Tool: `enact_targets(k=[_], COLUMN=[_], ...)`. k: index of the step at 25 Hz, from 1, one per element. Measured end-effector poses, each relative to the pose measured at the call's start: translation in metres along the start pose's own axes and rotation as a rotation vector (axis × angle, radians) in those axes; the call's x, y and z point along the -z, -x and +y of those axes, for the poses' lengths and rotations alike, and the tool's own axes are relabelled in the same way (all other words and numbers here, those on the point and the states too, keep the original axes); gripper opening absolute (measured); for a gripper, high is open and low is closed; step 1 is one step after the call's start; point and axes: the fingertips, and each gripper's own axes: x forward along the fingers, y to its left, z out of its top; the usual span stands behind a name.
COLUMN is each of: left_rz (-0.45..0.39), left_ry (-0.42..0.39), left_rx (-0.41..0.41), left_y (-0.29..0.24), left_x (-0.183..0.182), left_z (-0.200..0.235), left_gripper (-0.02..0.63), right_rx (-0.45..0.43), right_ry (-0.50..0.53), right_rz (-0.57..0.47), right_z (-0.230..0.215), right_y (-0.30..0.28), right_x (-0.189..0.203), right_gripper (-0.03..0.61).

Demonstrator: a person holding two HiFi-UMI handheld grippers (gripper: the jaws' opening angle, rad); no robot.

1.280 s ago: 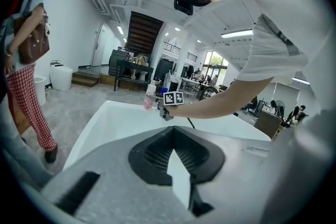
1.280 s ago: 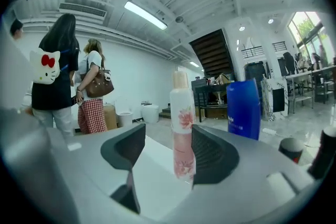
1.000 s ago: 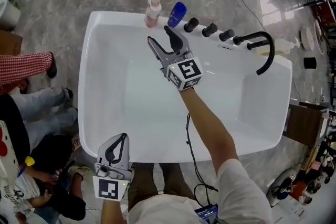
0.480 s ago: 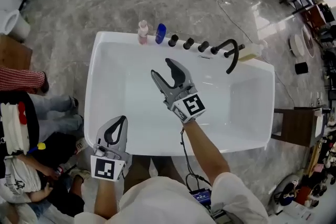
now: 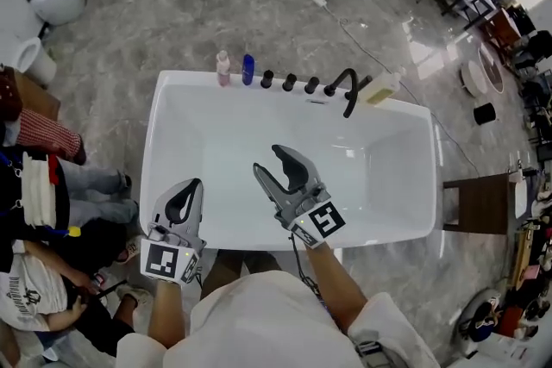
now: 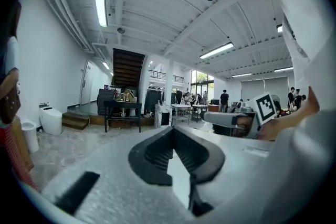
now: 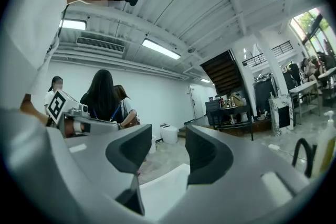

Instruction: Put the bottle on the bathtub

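Two empty grippers have pulled back from the bathtub, the right gripper with jaws apart but just narrowing, the left gripper closed, leaving the blue bottle standing on its far rim, so placement looks done.

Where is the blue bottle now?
In the head view, the blue bottle stands on the far rim of the bathtub, near its left end, between a pink bottle and a row of black knobs.

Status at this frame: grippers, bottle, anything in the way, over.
Left gripper shut, empty. Right gripper open, jaws just been closing, nothing between. Blue bottle upright on bathtub far rim, beside pink bottle. Nothing blocking.
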Motion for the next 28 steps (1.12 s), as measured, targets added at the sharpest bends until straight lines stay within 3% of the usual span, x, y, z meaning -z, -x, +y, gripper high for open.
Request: enact_targets(k=[5, 12, 28], left_rz=[-0.011, -0.001, -0.021], left_ry=[-0.002, -0.069, -0.085], left_rx=[0.024, 0.047, 0.024], left_y=[0.018, 0.034, 0.078], left_x=[-0.014, -0.024, -0.030], left_z=[-0.026, -0.058, -0.073], left_gripper=[0.006, 0.006, 0.006], right_rx=[-0.007, -0.017, -0.115], right_ry=[0.054, 0.023, 0.053], right_rz=[-0.046, -0.097, -0.104], right_z=[0.024, 0.054, 0.106], right_y=[0.041, 0.090, 0.090], right_x=[-0.050, -0.092, -0.103], right_gripper=[0.187, 0.149, 0.089])
